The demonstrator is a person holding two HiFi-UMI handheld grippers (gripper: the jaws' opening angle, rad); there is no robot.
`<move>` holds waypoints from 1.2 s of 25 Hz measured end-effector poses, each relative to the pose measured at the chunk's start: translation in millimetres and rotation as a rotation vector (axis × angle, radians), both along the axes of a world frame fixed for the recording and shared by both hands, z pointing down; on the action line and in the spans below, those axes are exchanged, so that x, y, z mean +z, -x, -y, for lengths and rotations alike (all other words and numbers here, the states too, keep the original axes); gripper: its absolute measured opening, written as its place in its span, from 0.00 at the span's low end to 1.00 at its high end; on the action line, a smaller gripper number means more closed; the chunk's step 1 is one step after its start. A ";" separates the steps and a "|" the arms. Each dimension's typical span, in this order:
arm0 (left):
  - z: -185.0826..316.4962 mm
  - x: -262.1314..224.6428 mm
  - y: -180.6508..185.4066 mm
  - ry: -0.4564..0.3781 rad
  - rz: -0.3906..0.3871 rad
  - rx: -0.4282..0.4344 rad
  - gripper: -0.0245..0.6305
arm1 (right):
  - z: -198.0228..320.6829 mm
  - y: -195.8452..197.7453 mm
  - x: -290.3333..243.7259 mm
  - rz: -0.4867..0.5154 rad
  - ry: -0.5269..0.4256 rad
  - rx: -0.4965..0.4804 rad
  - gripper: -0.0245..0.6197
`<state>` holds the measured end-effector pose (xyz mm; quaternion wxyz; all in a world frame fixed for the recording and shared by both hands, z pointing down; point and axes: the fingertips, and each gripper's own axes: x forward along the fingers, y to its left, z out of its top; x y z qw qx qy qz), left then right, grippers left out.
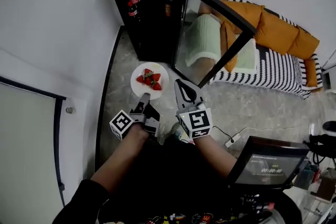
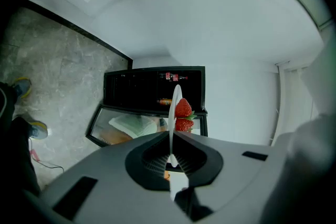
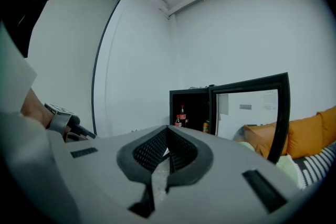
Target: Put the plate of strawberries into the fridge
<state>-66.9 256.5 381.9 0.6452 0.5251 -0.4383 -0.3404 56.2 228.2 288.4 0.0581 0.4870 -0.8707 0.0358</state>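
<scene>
Two grippers are held before the open black mini fridge (image 1: pixel 152 18). The left gripper (image 1: pixel 143 98) has its fingers clamped on the near rim of the white plate (image 1: pixel 137 85). The plate carries several strawberries (image 1: pixel 149 80) and is held just short of the fridge's opening, beside the swung-out glass door (image 1: pixel 220 10). The right gripper (image 1: pixel 181 87), just right of the plate, has its fingers closed together on nothing. Bottles (image 1: pixel 133 6) stand inside the fridge.
</scene>
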 end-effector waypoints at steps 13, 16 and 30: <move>8.0 1.3 -21.9 -0.022 0.022 -0.026 0.06 | -7.5 -13.8 1.6 0.007 -0.013 -0.076 0.04; 16.1 5.3 -23.7 -0.023 0.024 -0.019 0.06 | -3.1 -12.8 6.5 -0.001 -0.013 -0.085 0.04; 95.2 24.6 -3.9 0.014 0.012 0.001 0.06 | 77.7 2.2 25.9 -0.016 0.049 -0.062 0.04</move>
